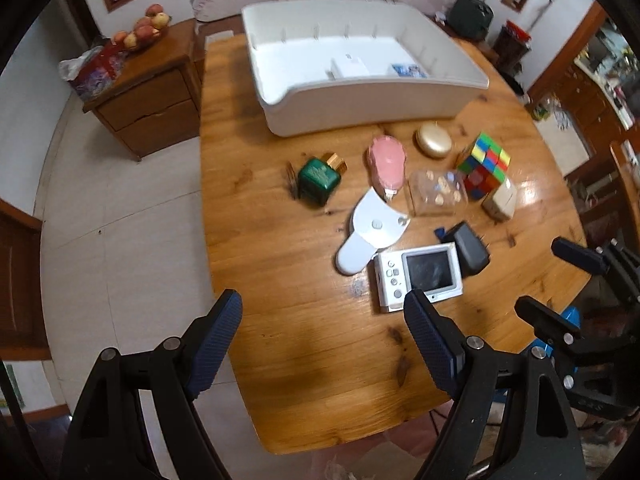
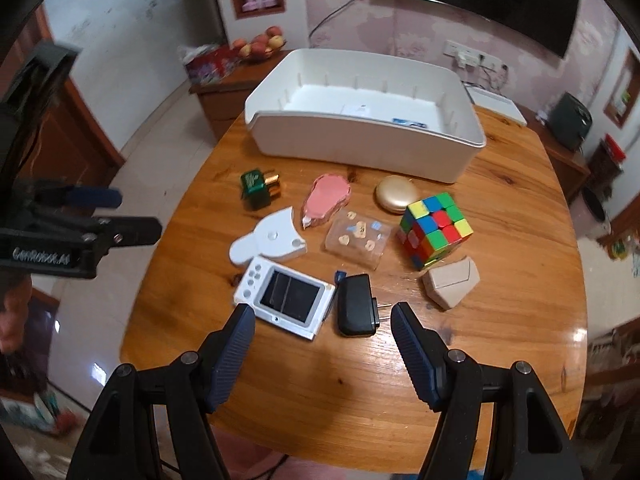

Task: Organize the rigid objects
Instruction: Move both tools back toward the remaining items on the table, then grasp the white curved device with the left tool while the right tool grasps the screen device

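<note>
Approach step: left gripper (image 1: 322,344) and right gripper (image 2: 322,344), both apart and empty; next, clamping the camera (image 2: 286,294), lower centre, for the bin (image 2: 360,152).

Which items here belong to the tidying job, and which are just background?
Job: bin, camera, charger, cube, green bottle, gold case, pink dispenser, clear box, beige block, white tool.
Background: fruit bowl, TV, cabinet.
</note>
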`<state>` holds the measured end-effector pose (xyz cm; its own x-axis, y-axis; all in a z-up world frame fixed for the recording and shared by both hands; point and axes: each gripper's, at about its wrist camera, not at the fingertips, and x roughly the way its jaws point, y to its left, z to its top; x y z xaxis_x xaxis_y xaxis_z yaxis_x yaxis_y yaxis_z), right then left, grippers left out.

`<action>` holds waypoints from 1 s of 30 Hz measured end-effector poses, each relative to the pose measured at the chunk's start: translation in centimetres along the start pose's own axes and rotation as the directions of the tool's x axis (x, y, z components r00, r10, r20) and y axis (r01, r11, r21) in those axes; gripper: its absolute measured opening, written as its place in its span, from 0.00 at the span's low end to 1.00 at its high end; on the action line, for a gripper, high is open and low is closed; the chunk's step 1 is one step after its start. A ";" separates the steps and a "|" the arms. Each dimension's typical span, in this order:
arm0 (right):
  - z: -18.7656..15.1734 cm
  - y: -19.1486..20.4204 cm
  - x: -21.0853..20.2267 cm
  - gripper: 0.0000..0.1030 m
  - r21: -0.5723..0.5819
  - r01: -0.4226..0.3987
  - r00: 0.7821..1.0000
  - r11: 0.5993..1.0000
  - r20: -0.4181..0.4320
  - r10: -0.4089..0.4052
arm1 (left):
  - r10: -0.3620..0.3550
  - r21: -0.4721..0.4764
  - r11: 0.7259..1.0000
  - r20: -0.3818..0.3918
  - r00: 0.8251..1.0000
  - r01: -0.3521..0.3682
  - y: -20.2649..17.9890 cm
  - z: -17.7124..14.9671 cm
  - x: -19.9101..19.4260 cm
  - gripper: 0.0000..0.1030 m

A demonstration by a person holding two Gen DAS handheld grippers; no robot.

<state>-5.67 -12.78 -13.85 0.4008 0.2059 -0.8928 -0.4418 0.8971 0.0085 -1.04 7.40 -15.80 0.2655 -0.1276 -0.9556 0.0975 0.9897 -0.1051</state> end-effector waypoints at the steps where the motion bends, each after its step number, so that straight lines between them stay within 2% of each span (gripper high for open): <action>1: -0.2 0.1 0.2 0.69 -0.019 -0.004 1.000 1.000 -0.001 0.004 | 0.000 0.007 1.000 -0.009 1.000 0.000 -0.1 0.2 0.5 0.83; 5: -1.0 0.7 1.0 0.69 -0.103 -0.022 1.000 0.994 0.005 0.023 | -0.010 0.050 0.999 -0.044 0.999 0.012 -0.6 0.6 2.5 0.83; 10: -2.1 2.1 1.8 0.69 -0.261 -0.018 0.999 0.965 0.028 0.026 | -0.047 0.084 0.995 -0.065 0.997 0.052 -1.2 1.5 4.8 0.83; 20: -3.0 4.0 4.6 0.69 -0.515 -0.005 0.998 0.857 0.046 0.034 | -0.099 0.124 0.985 -0.134 0.986 0.116 -1.4 3.9 8.4 0.83; 30: -2.4 4.5 8.0 0.70 -0.646 -0.030 0.998 0.763 0.025 0.061 | -0.097 0.227 0.964 -0.183 0.978 0.138 -3.0 4.8 10.6 0.83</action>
<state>-6.37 -8.06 -22.00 0.3931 0.2703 -0.8788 -0.8675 0.4258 -0.2571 6.11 2.77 -24.26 0.0747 -0.2088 -0.9751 0.3484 0.9217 -0.1707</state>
